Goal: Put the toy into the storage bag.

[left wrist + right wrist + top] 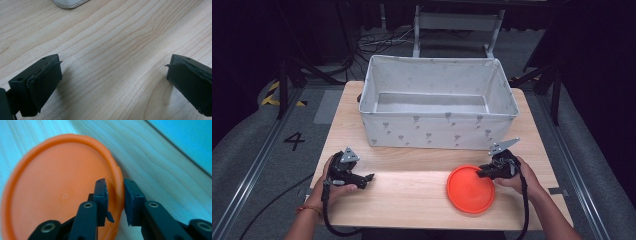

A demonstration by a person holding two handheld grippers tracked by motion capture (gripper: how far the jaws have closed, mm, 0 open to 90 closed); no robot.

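Observation:
An orange round plate (471,190) lies flat on the wooden table (407,192) at the front right. My right gripper (482,173) reaches over the plate's far right edge. In the right gripper view its jaws stand close together on either side of the orange plate (62,195), at the raised rim, so my right gripper (115,195) is shut on that rim. My left gripper (369,177) rests low at the table's front left, pointing right. In the left gripper view my left gripper (113,75) is wide open over bare wood, nothing between its jaws.
A large white fabric bin (437,131) with a grey print stands across the back half of the table; its inside shows nothing. A corner of the bin (68,3) shows at the top of the left gripper view. Bare wood lies between the two grippers.

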